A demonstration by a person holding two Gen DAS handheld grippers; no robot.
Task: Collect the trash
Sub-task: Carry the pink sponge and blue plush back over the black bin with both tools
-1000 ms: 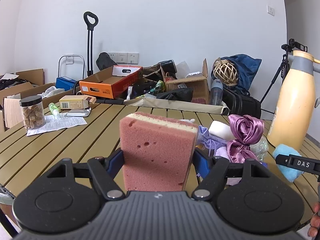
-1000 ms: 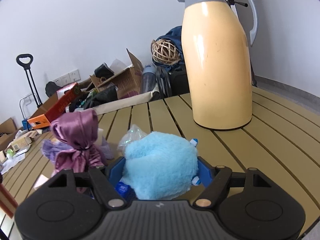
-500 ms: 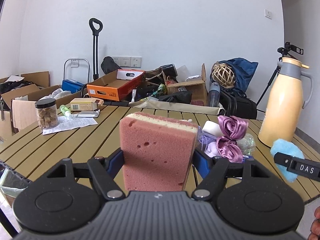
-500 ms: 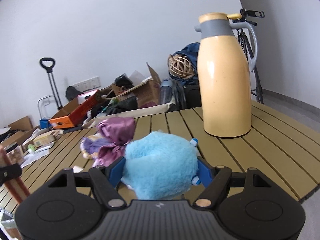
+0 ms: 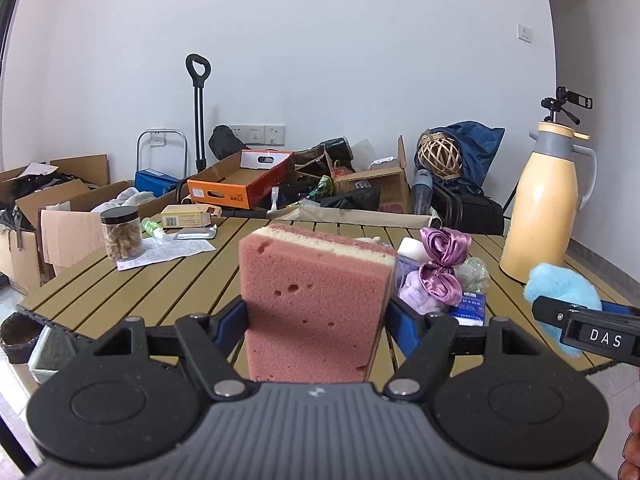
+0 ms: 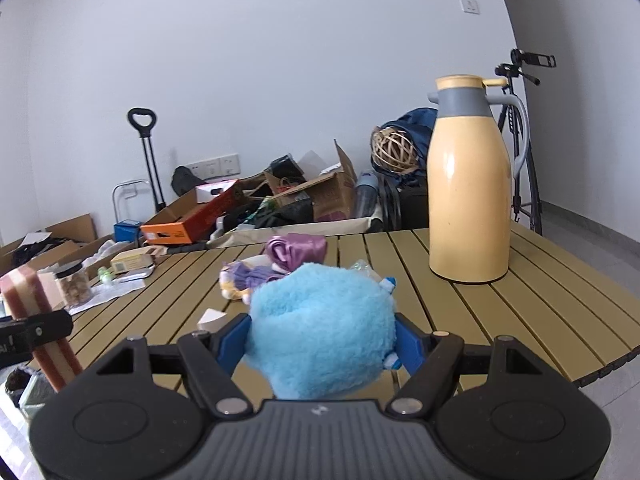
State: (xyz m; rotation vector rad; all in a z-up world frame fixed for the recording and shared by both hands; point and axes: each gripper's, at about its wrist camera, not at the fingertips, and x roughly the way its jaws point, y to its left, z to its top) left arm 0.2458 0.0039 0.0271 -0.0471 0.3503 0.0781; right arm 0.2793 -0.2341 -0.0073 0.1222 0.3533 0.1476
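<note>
My left gripper (image 5: 318, 312) is shut on a pink sponge (image 5: 316, 300) with a cream layer, held upright above the near edge of the slatted table (image 5: 120, 280). The sponge (image 6: 36, 320) also shows at the left of the right wrist view. A fluffy blue ball (image 6: 320, 328) sits clamped between the blue pads of my right gripper (image 6: 320, 340), which is shut on it. In the left wrist view that blue ball (image 5: 560, 292) appears at the far right. A purple satin cloth (image 5: 440, 264), pale wrappers and a small blue packet (image 5: 466, 306) lie on the table.
A tall cream thermos (image 6: 468, 208) stands at the table's right side. A jar (image 5: 122, 234), a paper sheet (image 5: 164, 250) and a small box (image 5: 188, 216) lie at the left. Cardboard boxes (image 5: 240, 184), bags and a tripod (image 6: 520, 140) crowd the floor beyond. A bin (image 5: 52, 348) sits below the table's left edge.
Both grippers have pulled back from the table and risen a little, each keeping its object. The table's near edge, the floor and the bin have come into view.
</note>
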